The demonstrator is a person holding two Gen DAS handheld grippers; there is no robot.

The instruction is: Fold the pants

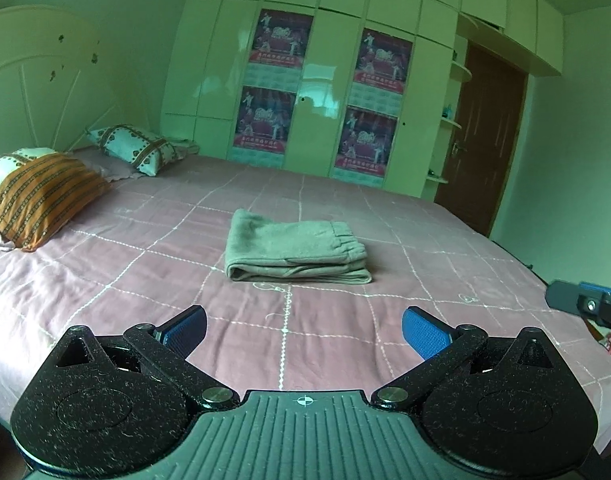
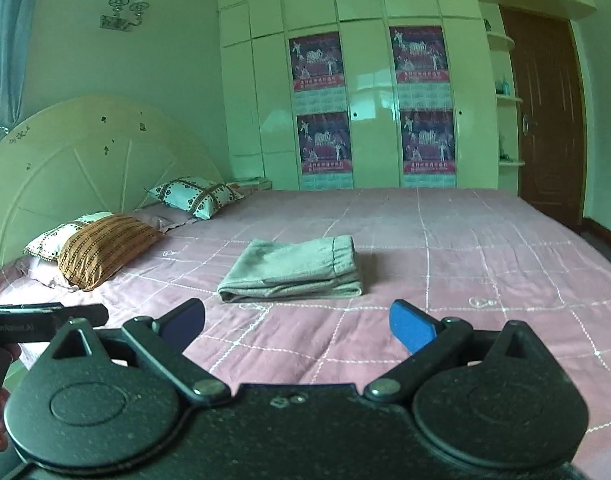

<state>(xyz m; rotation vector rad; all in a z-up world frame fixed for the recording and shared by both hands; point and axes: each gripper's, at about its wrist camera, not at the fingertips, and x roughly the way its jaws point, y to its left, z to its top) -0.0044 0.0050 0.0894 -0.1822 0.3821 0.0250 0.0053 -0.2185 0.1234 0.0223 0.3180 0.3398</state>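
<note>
Lying folded on the bed (image 1: 385, 340): one pair of pants (image 1: 295, 250), grey-green, gathered into a compact rectangle of several layers with the elastic waistband on top at the right end.

Left wrist view. Left tool (image 1: 304, 326): fingers spread wide, blue pads apart, nothing between them, hanging above the pink checked bedspread, short of the pants and not touching them. Pants sit mid-bed, well apart from the pillows (image 1: 45, 196) at the headboard. Part of the other tool shows at the right edge. Wardrobe (image 1: 321, 80) with posters behind.

Right wrist view. Right tool (image 2: 297, 324): fingers likewise spread, empty, held above the bedspread on the near side of the pants. Pants (image 2: 291, 272) show a neat folded edge facing the camera, layers stacked roughly flush, no leg trailing out. The left tool's body shows at the left edge.

Progress, as judged: folding looks finished or very nearly so. Both tools are free of the cloth. At most a light tidying of the stack edges may be left; no unfolded part is visible.
</note>
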